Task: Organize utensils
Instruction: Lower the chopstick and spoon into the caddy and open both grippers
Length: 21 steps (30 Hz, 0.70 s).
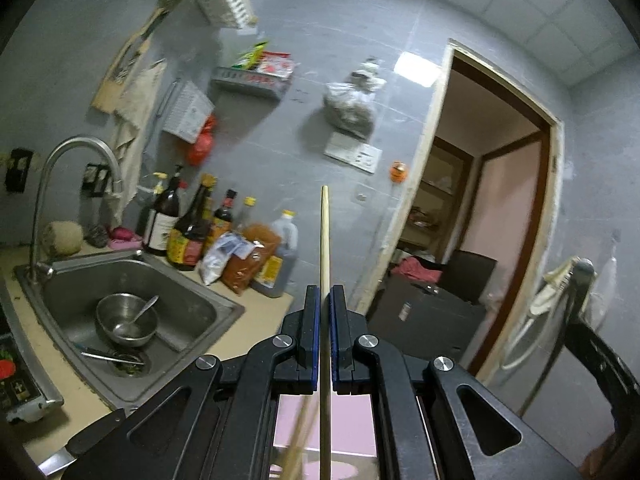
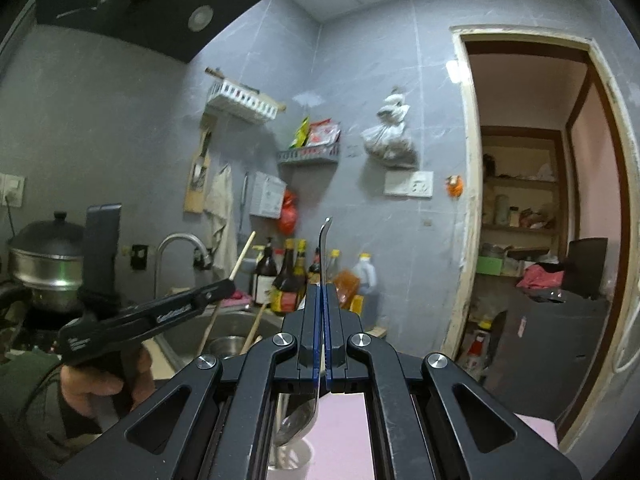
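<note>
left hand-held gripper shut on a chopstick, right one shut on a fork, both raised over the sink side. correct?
Not quite. The right hand-held gripper is shut on a metal spoon, not a fork: the right wrist view shows its bowl below the jaws. The left hand-held gripper is shut on a chopstick.

Chopstick [image 1: 325, 240] lower end cut off by frame edge; spoon [image 2: 320, 256] bowl partly hidden behind tool.

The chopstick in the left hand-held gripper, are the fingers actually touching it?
Touching. The left wrist view shows the left hand-held gripper shut on the chopstick, its blue pads pressed against both sides with no gap.
</note>
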Tool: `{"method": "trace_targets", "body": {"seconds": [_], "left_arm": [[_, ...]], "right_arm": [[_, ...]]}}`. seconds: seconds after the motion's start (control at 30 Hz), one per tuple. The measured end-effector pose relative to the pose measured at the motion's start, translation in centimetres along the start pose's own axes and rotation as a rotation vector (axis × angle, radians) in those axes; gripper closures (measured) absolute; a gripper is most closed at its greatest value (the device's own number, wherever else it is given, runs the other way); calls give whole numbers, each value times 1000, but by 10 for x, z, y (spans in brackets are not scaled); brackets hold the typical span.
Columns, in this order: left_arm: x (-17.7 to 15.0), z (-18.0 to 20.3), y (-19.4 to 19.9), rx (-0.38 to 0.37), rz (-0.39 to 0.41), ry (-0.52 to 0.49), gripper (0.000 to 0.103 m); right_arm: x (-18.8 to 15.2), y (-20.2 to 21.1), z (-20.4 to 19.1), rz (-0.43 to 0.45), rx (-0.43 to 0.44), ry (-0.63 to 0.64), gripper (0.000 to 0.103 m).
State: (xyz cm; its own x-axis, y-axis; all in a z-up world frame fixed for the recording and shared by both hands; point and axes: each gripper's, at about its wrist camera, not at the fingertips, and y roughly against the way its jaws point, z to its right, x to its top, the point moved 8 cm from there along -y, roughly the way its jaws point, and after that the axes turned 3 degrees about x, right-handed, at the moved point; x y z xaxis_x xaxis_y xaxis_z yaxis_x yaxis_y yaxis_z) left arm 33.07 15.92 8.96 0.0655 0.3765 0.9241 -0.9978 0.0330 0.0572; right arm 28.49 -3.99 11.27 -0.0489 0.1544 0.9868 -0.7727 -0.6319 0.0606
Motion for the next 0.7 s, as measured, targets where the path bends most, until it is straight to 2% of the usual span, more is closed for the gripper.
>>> {"method": "trace_targets", "body": {"seconds": [0.17,0.47,0.7], "left_arm": [[-10,-17,-9,53,23,13,101],[-47,-12,-10,89,19,-55,100],[-74,-4,6,105,-27,-95,99]], "right_arm": [[-25,-18,-10,-47,6,9,103],[-59,-33,-15,-101,16,-25,103],[-77,-34,-11,-139,53,-82,103]]}}
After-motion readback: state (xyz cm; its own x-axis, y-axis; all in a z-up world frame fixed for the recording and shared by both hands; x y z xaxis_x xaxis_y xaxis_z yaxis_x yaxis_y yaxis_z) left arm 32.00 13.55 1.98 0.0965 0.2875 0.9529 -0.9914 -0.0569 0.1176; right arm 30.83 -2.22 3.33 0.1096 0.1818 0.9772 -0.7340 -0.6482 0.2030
